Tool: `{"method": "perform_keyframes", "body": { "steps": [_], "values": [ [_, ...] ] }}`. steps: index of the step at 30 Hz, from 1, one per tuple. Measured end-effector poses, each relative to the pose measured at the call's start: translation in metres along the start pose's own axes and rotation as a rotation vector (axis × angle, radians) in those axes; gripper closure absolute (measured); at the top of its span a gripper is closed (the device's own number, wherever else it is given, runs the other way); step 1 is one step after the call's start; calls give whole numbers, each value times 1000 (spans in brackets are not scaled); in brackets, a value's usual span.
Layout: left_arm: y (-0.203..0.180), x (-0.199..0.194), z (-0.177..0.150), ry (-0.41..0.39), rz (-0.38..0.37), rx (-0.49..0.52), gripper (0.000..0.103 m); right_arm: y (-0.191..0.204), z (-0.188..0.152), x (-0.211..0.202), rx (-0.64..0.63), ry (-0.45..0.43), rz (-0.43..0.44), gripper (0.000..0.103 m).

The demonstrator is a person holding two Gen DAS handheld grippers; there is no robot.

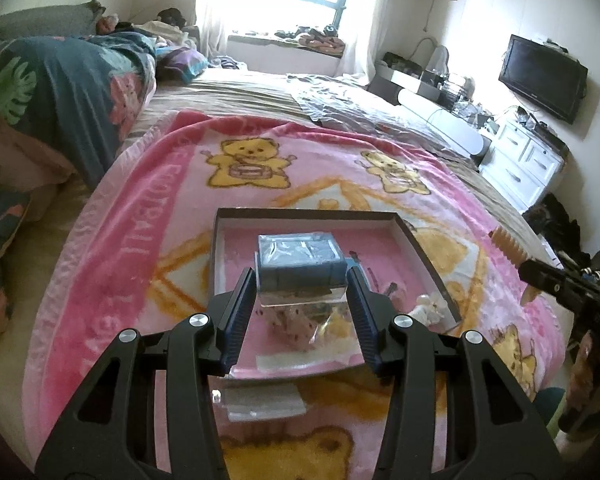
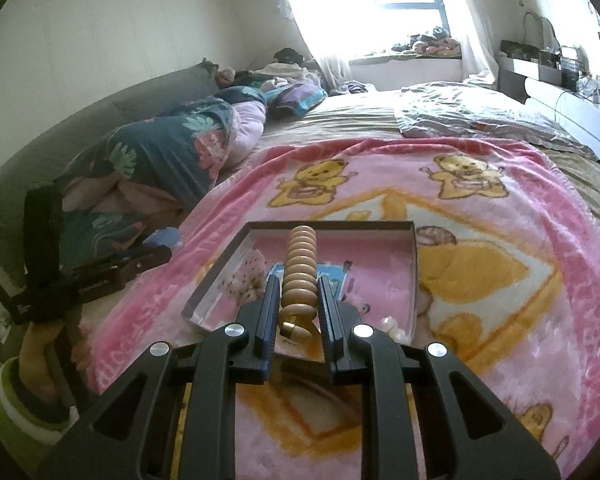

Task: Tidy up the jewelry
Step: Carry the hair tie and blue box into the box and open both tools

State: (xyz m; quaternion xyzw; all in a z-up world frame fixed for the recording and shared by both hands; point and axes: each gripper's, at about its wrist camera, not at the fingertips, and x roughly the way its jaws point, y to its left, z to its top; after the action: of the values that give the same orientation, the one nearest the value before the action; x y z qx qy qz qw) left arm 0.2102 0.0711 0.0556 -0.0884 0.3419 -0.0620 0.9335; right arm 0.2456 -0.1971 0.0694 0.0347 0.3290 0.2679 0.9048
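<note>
Your left tongs [image 1: 302,284] clamp a small blue box [image 1: 300,262] in clear plastic wrap, both pads pressing its sides, held above the tray. Your right tongs [image 2: 299,300] sit nearly closed on a tan beaded bracelet [image 2: 300,268], which sticks out forward past the tips, over the tray. Below both lies a shallow open tray [image 1: 420,248] with a pink floral lining and some small pale trinkets [image 1: 426,306] in its near corner. The tray rests on a pink bear-print blanket [image 1: 140,208] spread across the bed [image 1: 260,88].
</note>
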Motion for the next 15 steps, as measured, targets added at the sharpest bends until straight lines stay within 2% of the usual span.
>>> {"method": "perform_keyframes", "body": {
  "steps": [6,15],
  "values": [
    [-4,21,3,26,5,12,66,-11,11,13,4,-9,-33,85],
    [5,68,-8,99,27,1,66,-28,10,47,17,39,-77,85]
  ]
}}
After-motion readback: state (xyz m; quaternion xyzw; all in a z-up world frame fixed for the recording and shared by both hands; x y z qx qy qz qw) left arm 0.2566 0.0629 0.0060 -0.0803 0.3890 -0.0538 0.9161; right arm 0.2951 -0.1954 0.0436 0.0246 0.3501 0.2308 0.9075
